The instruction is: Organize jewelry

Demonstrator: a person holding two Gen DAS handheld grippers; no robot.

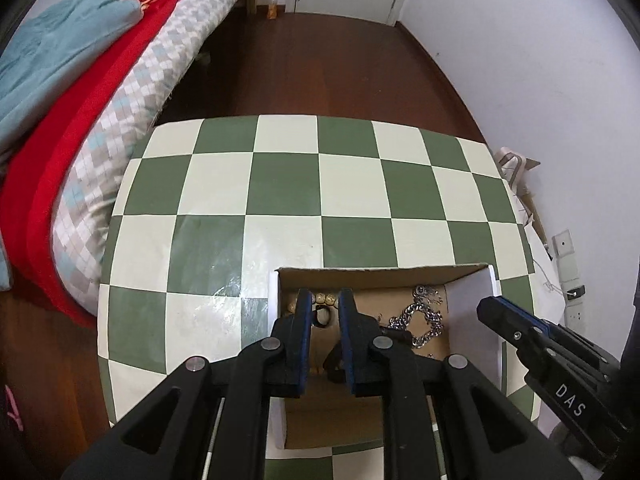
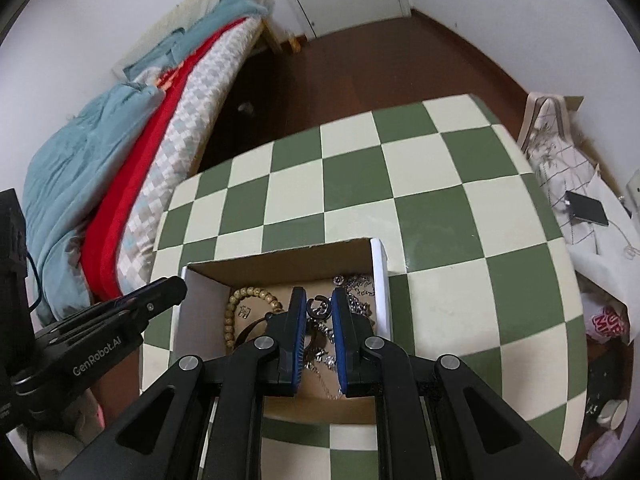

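We hold right tool point(image 2: 319, 307) narrowed around small ring point(image 2: 319, 309) | silver chain point(image 2: 356, 292) just right | left tool point(image 1: 325, 307) narrow, empty, over box point(image 2: 280, 258)

The desk point(image 1: 288, 184) is checkered green and cream. The box point(image 2: 280, 264) is brown inside, white outside. Beads point(image 2: 248, 294) are tan, the chain point(image 1: 420, 320) silver. Both tools are black with blue pads point(image 2: 298, 320). The bed point(image 1: 132, 92) carries teal, red and pale diamond-patterned covers above a dark brown floor point(image 1: 320, 64).
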